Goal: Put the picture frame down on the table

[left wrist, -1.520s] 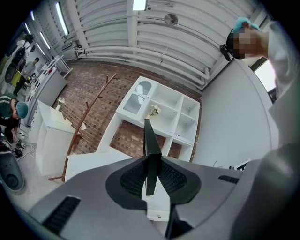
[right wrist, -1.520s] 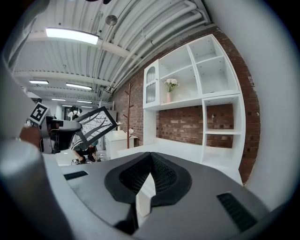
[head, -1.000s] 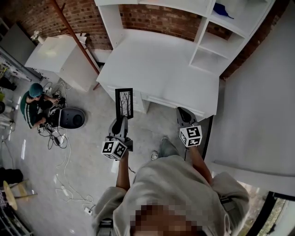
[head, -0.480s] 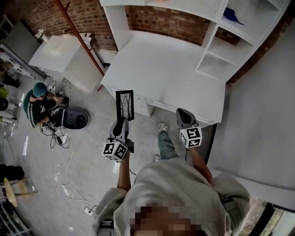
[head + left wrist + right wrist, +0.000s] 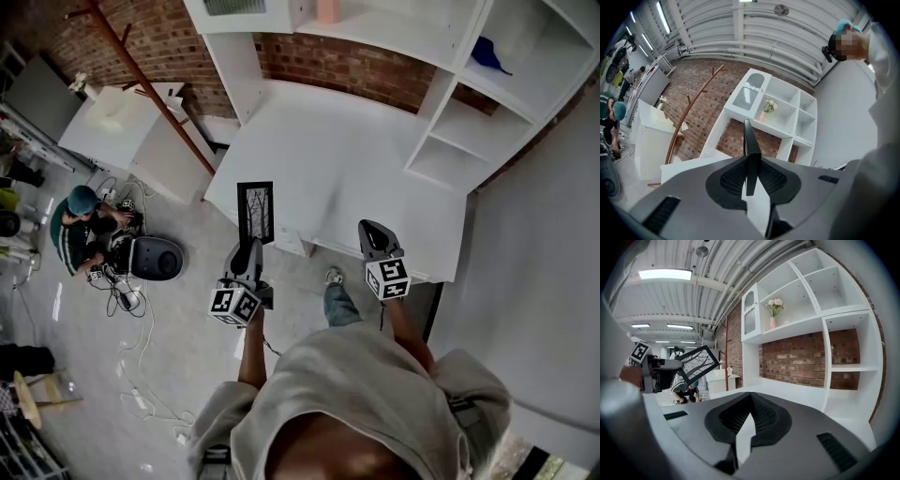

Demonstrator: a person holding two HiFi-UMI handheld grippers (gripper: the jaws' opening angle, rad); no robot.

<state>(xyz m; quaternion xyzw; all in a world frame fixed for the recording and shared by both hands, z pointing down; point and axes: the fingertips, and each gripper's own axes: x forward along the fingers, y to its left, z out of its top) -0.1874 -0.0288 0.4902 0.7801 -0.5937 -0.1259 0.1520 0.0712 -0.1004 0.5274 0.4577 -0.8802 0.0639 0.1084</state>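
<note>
The picture frame (image 5: 254, 212) has a matt black border. The tabletop (image 5: 356, 150) is smooth and white; the wall (image 5: 352, 58) behind is rough red brick.

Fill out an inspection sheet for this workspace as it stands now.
Surface: white desk, top bare.
Job's things: picture frame, upright, held in the air, not yet on the desk.
Clutter: nothing seen on the desk; vase of flowers on a shelf.
Grippers: left gripper fingers shut on the frame's edge; right gripper shut, empty.
Cables: tangle on the floor beside a seated person.
Surroundings: brick wall, white shelves.
</note>
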